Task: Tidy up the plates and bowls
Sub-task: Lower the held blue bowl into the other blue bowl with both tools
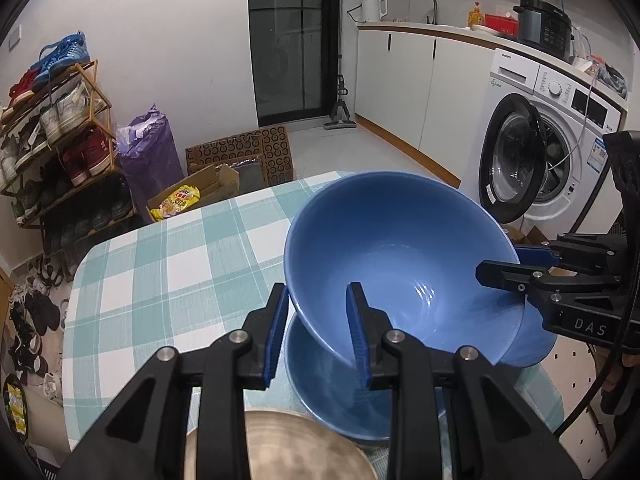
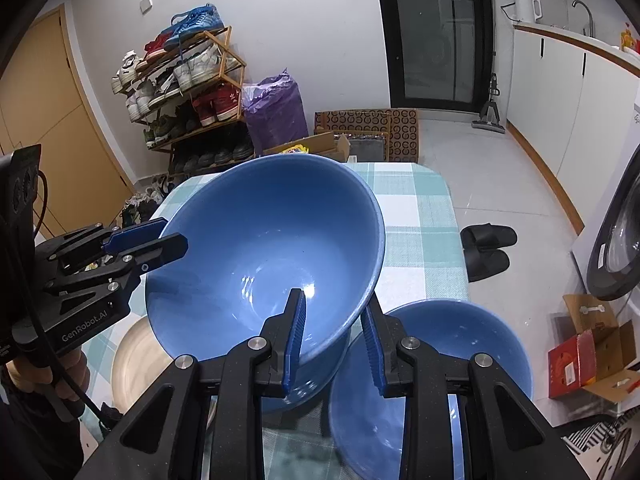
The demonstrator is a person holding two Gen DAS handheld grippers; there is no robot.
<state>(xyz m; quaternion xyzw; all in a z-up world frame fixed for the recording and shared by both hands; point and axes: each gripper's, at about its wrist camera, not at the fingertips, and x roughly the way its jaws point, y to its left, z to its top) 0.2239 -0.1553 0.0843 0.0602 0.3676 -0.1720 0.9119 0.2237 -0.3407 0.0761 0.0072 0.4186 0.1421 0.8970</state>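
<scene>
Both grippers on one tilted bowl, above second bowl

Left gripper [image 1: 318, 334] and right gripper [image 2: 334, 338] jaws each straddle opposite rims of the large glossy blue ceramic bowl [image 2: 264, 264], apparently pinched. Beneath: second blue bowl [image 2: 432, 380], checked-cloth bench [image 1: 160, 272], beige plate [image 2: 136, 364] nearby. Level it, centre, lower gently.

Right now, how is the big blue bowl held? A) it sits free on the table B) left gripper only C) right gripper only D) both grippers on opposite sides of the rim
D: the big blue bowl is tilted up off the checked tablecloth, with the left gripper straddling one side of its rim and the right gripper straddling the opposite side, one finger inside and one outside.
</scene>
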